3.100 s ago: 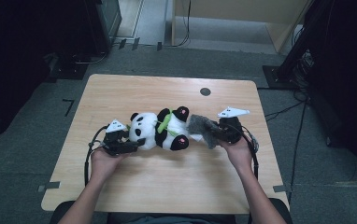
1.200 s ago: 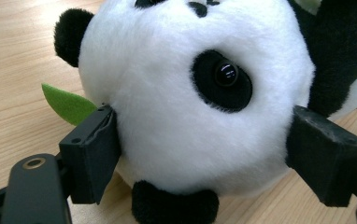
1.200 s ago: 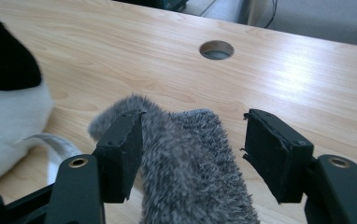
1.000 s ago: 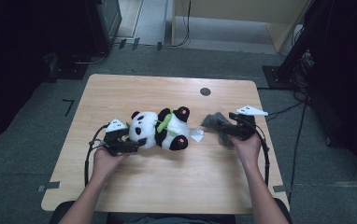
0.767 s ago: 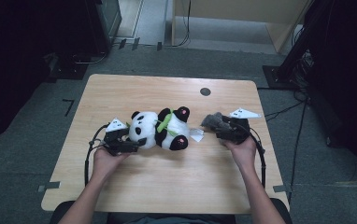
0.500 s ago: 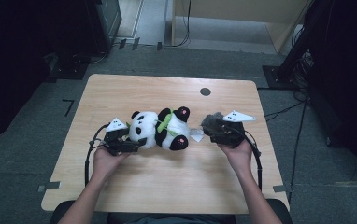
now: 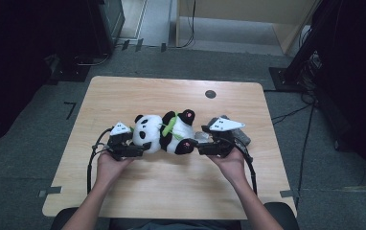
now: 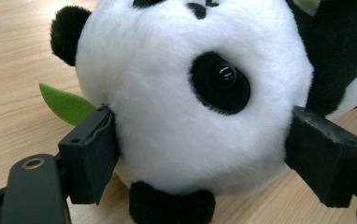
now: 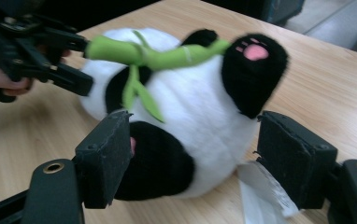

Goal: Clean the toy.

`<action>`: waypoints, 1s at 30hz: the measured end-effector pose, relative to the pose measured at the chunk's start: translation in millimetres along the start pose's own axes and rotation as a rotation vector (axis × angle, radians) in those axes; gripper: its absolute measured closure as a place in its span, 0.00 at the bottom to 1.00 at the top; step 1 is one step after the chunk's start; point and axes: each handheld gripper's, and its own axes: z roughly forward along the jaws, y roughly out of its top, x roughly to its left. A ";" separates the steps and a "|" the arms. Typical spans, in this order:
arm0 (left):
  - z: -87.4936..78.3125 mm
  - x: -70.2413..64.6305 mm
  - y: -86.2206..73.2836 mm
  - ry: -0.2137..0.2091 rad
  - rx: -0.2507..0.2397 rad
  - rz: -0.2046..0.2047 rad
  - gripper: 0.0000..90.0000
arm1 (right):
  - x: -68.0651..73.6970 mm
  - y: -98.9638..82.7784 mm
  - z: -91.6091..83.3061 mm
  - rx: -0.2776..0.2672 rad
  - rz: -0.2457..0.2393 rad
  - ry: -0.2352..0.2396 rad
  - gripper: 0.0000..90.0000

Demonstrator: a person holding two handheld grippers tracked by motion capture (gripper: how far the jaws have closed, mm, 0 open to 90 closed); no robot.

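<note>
Left gripper [image 8: 200, 154] fingers clamp panda [image 7: 164, 133] head; right gripper [image 9: 193, 161], fingers just opening, straddles its bottom at 3 o'clock, grip pending; grey cloth [image 7: 238, 134] discarded behind on bench [image 7: 171, 187].

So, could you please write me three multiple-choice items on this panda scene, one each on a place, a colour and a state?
1. Where does the plush panda lie?
A. on the floor
B. on the wooden table, between the two hand-held grippers
C. on a chair

2. What colour is the bamboo stalk on its chest?
A. green
B. red
C. blue

3. What does the left hand-held gripper do?
A. hangs open above the table
B. clamps the panda's head
C. holds a paper tag

Key: 1 B, the high view shows it on the tabletop; 2 A, the right gripper view shows it green; 3 B, both jaws press into the white head.
</note>
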 end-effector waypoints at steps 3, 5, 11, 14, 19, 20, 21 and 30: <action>0.8 -2.7 -0.2 0.005 -0.002 -0.001 0.18 | 8.5 3.8 -0.4 -0.016 -0.018 0.022 0.29; 1.8 -4.8 0.0 0.006 -0.002 0.000 0.18 | 12.7 4.4 2.2 -0.019 -0.020 0.044 0.29; 3.9 -6.0 0.6 0.007 -0.012 -0.008 0.18 | 17.5 -3.7 22.7 0.027 -0.033 0.048 0.23; 4.5 -5.1 1.8 0.004 -0.024 -0.028 0.18 | 13.4 -8.9 32.2 0.049 -0.049 0.042 0.18; 6.8 -6.9 4.5 -0.001 -0.028 -0.031 0.18 | 8.7 -15.6 48.5 0.095 -0.090 0.025 0.11; 7.4 -6.7 4.7 -0.003 -0.031 -0.037 0.18 | 7.3 -16.5 51.1 0.091 -0.090 0.030 0.10; 7.7 -6.3 5.2 -0.008 -0.037 -0.051 0.18 | 6.7 -17.0 53.4 0.091 -0.085 0.020 0.10; 13.1 -4.9 11.8 -0.016 -0.038 -0.050 0.19 | 2.2 -15.5 57.4 0.087 -0.164 -0.056 0.49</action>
